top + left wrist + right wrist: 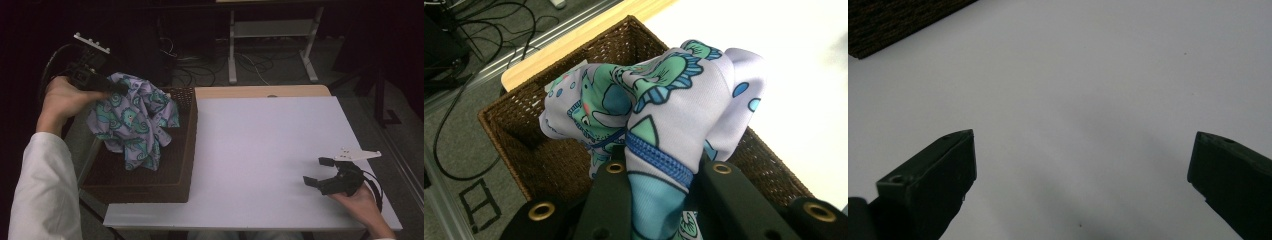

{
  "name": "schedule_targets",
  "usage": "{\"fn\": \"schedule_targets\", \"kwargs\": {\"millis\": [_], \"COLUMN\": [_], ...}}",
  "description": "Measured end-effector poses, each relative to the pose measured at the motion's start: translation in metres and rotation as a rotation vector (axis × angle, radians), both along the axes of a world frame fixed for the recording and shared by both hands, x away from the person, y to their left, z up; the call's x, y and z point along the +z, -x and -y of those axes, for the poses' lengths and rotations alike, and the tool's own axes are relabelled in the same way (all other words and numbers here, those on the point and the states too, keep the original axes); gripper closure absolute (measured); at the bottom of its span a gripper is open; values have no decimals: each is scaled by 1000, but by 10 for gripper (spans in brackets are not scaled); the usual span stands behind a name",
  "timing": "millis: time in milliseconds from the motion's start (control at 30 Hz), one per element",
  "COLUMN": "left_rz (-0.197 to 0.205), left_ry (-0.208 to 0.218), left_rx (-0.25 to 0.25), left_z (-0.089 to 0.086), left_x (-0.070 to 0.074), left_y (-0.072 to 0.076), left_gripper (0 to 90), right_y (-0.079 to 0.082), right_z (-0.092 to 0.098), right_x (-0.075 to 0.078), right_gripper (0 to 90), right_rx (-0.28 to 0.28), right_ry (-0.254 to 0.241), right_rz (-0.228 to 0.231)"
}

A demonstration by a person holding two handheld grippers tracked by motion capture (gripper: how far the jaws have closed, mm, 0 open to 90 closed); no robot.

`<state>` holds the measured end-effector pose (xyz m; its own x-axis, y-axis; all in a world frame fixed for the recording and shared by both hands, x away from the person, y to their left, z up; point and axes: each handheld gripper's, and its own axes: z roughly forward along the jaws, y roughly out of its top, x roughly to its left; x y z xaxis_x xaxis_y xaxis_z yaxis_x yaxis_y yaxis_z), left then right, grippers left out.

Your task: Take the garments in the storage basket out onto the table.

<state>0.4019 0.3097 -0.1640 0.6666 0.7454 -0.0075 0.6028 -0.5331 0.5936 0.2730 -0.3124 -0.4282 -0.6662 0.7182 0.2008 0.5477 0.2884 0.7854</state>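
The right gripper (320, 172) rests near the front of the white table (260, 150), jaws wide apart and holding nothing. The left gripper (117, 89) is clamped on a bunched patterned cloth (132, 117), raised above the wicker basket (150, 187). Removal appears under way; placing the cloth on the table remains. Whether the basket holds anything else cannot be determined.

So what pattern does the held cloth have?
Pale lilac cloth with teal-green cartoon figures; left gripper view shows it best.
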Motion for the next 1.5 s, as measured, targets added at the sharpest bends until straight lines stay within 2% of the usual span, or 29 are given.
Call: {"fn": "schedule_targets", "kwargs": {"millis": [133, 233, 433, 500, 600, 867, 1033, 1500], "left_rz": [3, 12, 10, 25, 26, 26, 31, 34], "left_ry": [-2, 11, 2, -9, -7, -52, -42, -92], "left_rx": [-7, -13, -31, -42, -52, -87, -99, -149], "left_z": [0, -1, 1, 1, 1, 6, 8, 28], "left_x": [7, 12, 23, 27, 34, 55, 64, 96], "left_y": [1, 2, 4, 4, 5, 6, 8, 16], "left_gripper": [790, 790, 790, 789, 790, 790, 790, 790], "right_y": [-1, 0, 0, 0, 0, -1, 0, 0], "right_z": [1, 1, 1, 1, 0, 0, 0, 0], "right_x": [0, 0, 0, 0, 0, 0, 0, 1], "right_gripper": [0, 0, 0, 0, 0, 0, 0, 0], "right_rx": [-1, 3, 5, 7, 7, 7, 9, 16], "right_ry": [-1, -3, -2, -3, -3, -2, -3, -6], "right_rz": [11, 8, 11, 10, 0, 13, 8, 15]}}
